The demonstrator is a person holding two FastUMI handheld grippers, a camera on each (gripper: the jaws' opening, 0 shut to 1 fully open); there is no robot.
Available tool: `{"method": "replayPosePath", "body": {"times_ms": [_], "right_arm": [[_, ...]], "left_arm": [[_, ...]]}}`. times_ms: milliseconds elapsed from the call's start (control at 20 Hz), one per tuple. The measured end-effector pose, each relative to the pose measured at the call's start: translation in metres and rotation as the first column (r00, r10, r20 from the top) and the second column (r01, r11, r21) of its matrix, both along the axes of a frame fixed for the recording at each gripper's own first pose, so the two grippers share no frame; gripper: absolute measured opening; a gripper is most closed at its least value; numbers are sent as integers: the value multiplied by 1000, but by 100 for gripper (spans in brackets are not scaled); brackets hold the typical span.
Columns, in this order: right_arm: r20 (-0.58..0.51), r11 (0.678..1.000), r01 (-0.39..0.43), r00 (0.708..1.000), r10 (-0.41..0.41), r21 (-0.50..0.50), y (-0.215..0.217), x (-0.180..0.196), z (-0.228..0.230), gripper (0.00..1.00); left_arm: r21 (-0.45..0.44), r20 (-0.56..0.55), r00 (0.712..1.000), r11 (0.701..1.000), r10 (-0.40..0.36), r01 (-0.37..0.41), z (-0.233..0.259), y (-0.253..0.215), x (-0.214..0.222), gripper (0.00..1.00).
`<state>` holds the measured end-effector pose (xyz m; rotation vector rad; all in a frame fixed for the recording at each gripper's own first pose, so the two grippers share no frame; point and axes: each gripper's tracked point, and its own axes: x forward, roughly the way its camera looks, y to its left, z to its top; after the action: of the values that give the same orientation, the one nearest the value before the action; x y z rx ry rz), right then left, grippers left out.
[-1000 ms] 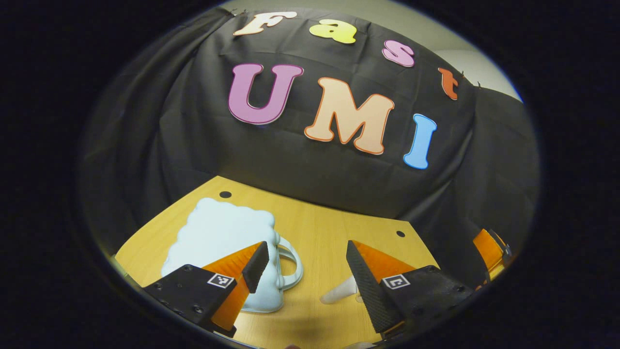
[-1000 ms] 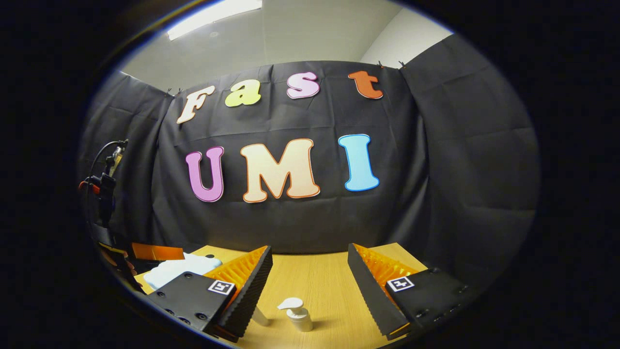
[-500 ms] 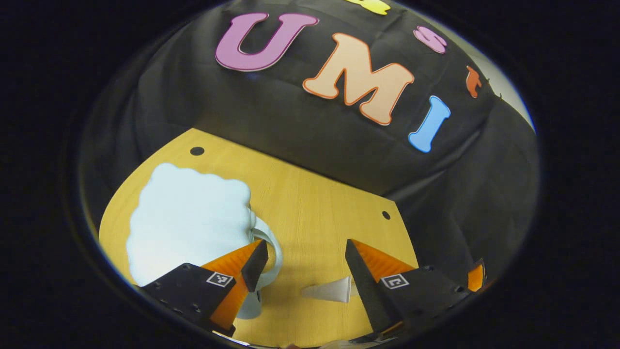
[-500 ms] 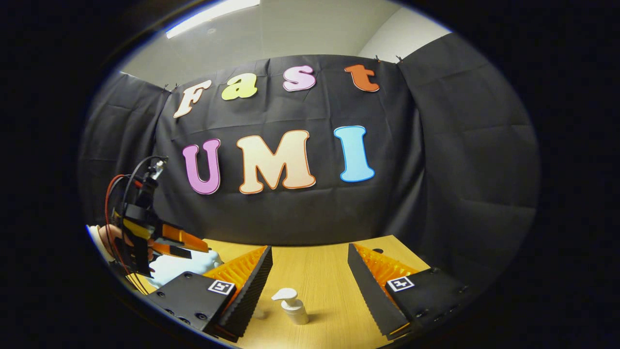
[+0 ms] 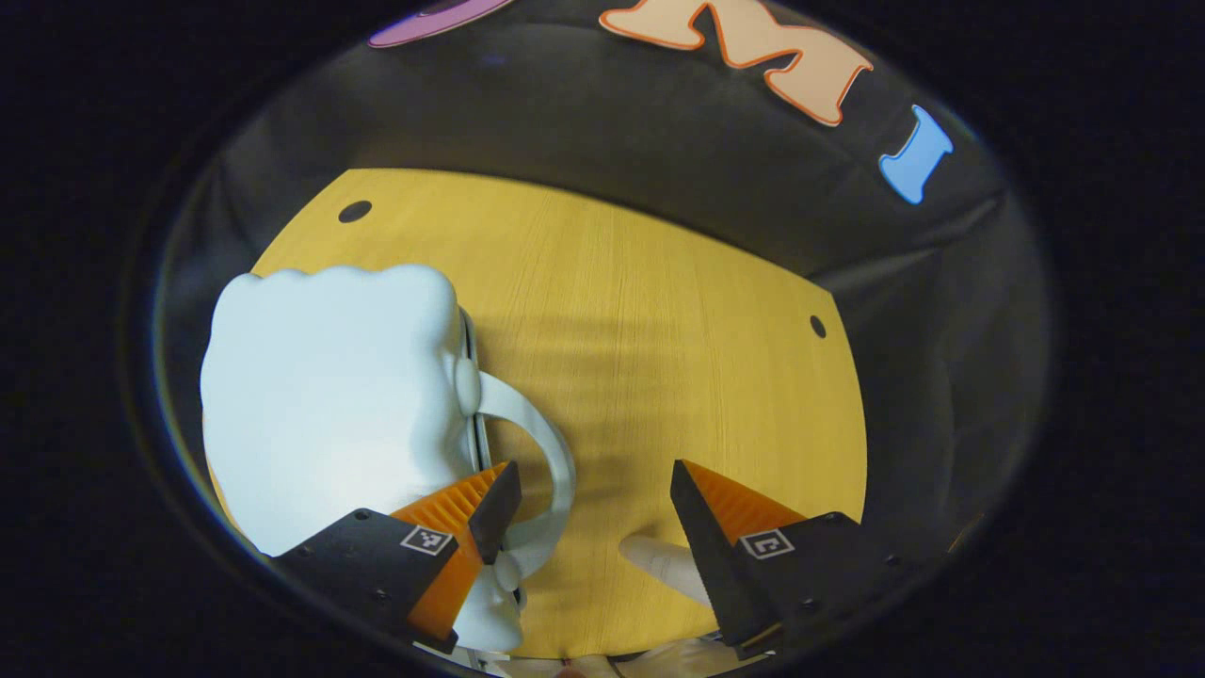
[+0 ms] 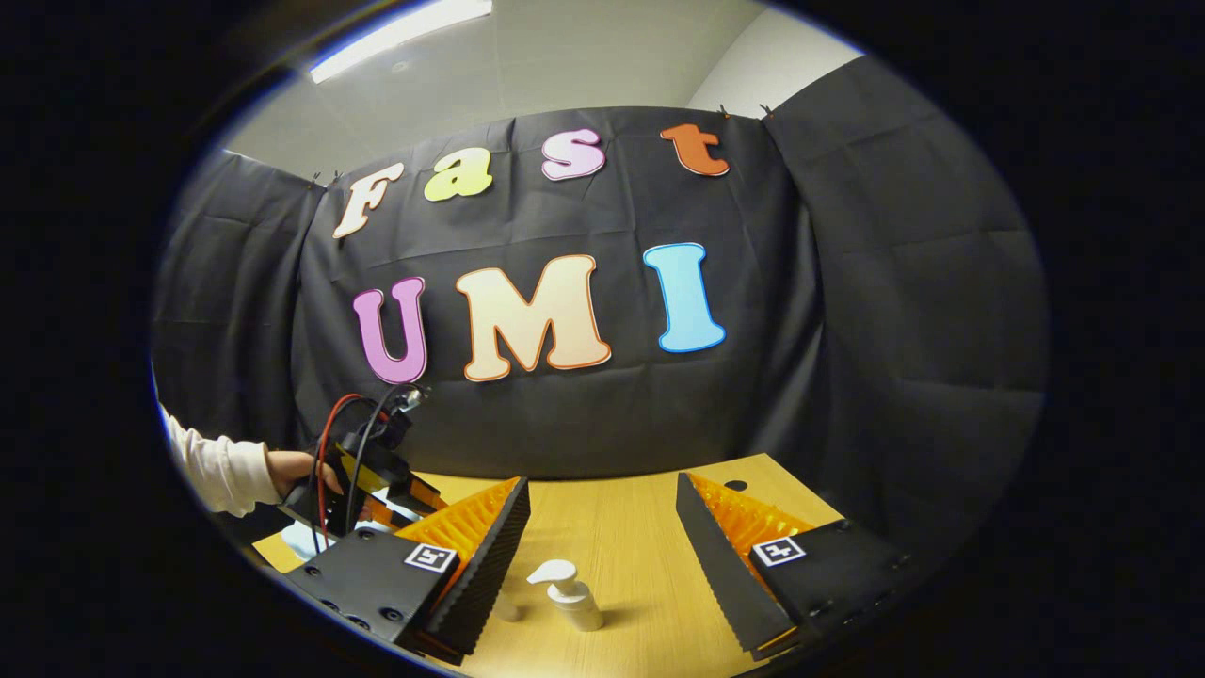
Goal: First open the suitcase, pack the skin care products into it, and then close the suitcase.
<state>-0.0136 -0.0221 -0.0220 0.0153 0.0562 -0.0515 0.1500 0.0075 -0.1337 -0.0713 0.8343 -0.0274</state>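
The fingers of the left gripper (image 5: 584, 513) are wide apart and hold nothing. They hang over the pale blue, cloud-shaped suitcase (image 5: 329, 395), and one fingertip is right by its looped handle (image 5: 546, 452). The suitcase lies shut on the tabletop (image 5: 659, 330). A white pump bottle (image 6: 570, 593) stands further right, between the open, empty fingers of the right gripper (image 6: 602, 527). I think nothing is done yet: opening, packing and closing are all left.
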Motion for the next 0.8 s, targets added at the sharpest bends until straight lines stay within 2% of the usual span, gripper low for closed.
{"method": "replayPosePath", "body": {"times_ms": [250,400,450,500,550,650,700,800], "right_arm": [[-5,1000,15,1000,-15,10,-9,-8,-1,98],[-7,1000,20,1000,-20,4,-13,-10,-1,98],[-8,1000,21,1000,-21,2,-14,-11,-1,98],[-9,1000,23,1000,-23,0,-16,-12,-1,98],[-9,1000,24,1000,-24,0,-17,-14,-2,98],[-14,1000,30,999,-30,0,-19,-14,-3,98],[-18,999,33,999,-33,2,-20,-15,-6,98],[-20,999,37,999,-37,5,-22,-17,-6,98]], "left_arm": [[39,-91,995,999,36,-32,-22,2,10,88],[78,-127,990,995,67,-58,-31,10,17,71],[85,-137,988,994,77,-66,-35,12,17,75],[86,-149,985,994,85,-73,-38,12,18,71],[84,-162,983,993,92,-79,-42,13,19,72],[95,-187,975,990,119,-103,-49,17,19,63],[96,-196,972,989,127,-110,-53,19,20,53],[102,-208,968,987,143,-123,-57,21,21,40]]}}
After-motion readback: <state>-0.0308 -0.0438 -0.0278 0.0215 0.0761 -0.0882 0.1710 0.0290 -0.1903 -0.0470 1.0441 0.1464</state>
